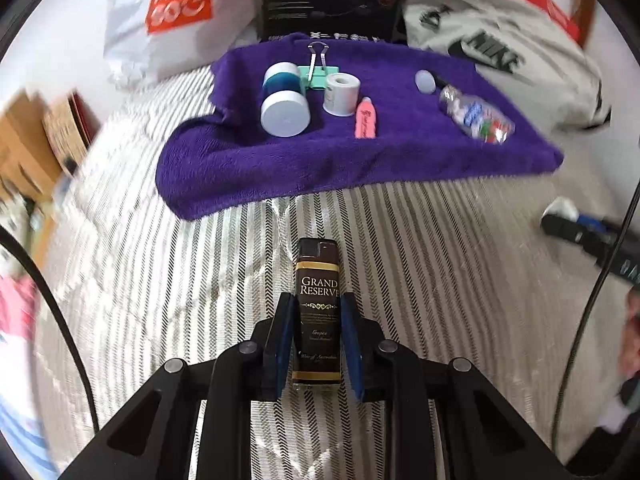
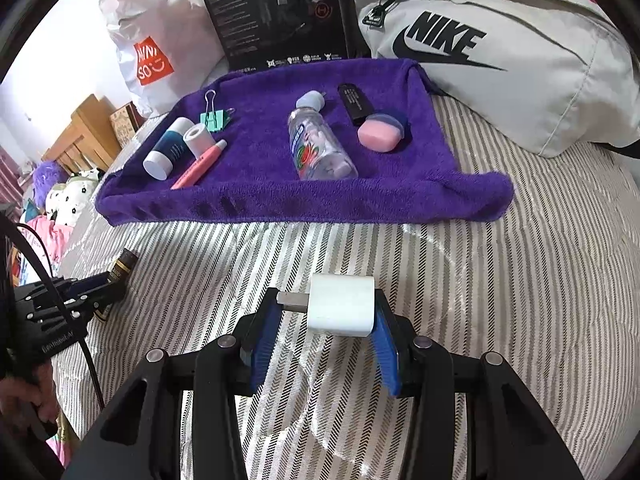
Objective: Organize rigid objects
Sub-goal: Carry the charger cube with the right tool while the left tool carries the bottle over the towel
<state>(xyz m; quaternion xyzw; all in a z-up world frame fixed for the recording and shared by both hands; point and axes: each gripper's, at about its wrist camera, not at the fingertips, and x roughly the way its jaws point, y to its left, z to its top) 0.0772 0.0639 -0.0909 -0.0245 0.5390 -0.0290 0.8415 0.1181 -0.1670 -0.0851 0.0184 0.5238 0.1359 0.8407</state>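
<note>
My left gripper [image 1: 317, 304] is shut on a dark lighter [image 1: 318, 268] labelled Grand Reserve, held low over the striped bedcover [image 1: 420, 240]. My right gripper [image 2: 326, 308] is shut on a white charger plug [image 2: 342, 304], one pad on its metal prong. Ahead lies a purple towel [image 2: 280, 200]. On it rest a blue-white tube [image 2: 168, 148], a green binder clip [image 2: 214, 116], a white tape roll [image 2: 199, 138], a pink pen [image 2: 200, 164], a clear bottle [image 2: 320, 148], a black stick [image 2: 354, 104] and a pink case [image 2: 380, 132].
Behind the towel stand a white Miniso bag [image 2: 152, 40], a black box [image 2: 276, 12] and a grey Nike bag [image 2: 500, 60]. Wooden furniture [image 2: 84, 128] and soft toys sit far left. A person's hand [image 2: 20, 396] holds the left gripper's handle.
</note>
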